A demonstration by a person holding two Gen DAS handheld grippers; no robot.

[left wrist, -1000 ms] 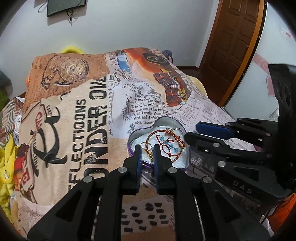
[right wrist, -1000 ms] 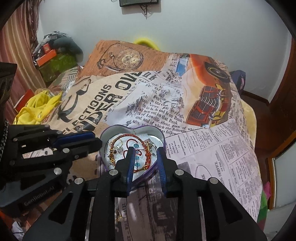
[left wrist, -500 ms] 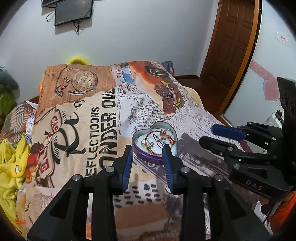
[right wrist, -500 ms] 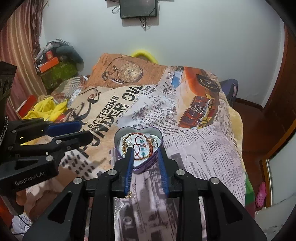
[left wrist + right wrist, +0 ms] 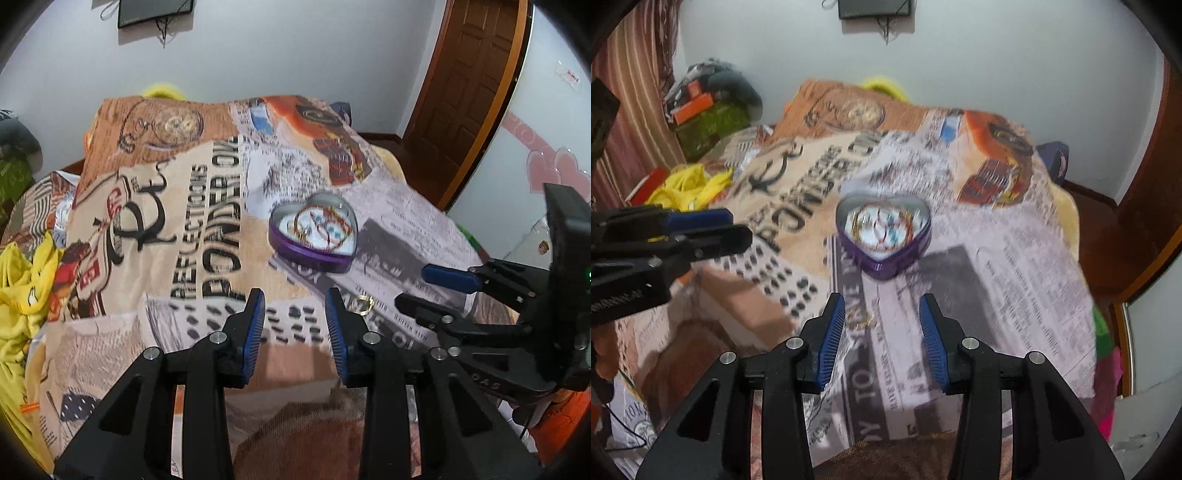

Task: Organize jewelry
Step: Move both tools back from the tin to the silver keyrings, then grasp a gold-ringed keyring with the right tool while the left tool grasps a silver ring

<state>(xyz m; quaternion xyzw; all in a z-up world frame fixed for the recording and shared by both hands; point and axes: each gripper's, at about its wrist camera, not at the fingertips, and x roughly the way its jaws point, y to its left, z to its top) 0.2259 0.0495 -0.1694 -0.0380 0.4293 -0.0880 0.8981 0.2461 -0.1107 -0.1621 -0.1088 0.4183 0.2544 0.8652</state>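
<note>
A purple heart-shaped tin point(image 5: 314, 236) sits on the printed bedspread point(image 5: 155, 229), holding tangled bracelets and beads point(image 5: 321, 225). It also shows in the right wrist view point(image 5: 884, 236), blurred. A small gold ring point(image 5: 365, 303) lies on the cloth in front of the tin, just right of my left fingers; it shows in the right wrist view point(image 5: 866, 320) between my right fingers. My left gripper point(image 5: 295, 321) is open and empty, well short of the tin. My right gripper point(image 5: 882, 328) is open and empty, also short of the tin; it shows from the side in the left wrist view point(image 5: 436, 291).
Yellow cloth point(image 5: 22, 295) lies at the bed's left side. Boxes and bags point(image 5: 709, 110) are stacked in the far left corner. A wooden door point(image 5: 469, 92) stands at the right. The bed's near edge point(image 5: 923, 439) falls off below my fingers.
Both grippers pulled back from the tin and opened wide. The left had been nearly shut at the tin's rim. The tin with its jewelry stayed put.
</note>
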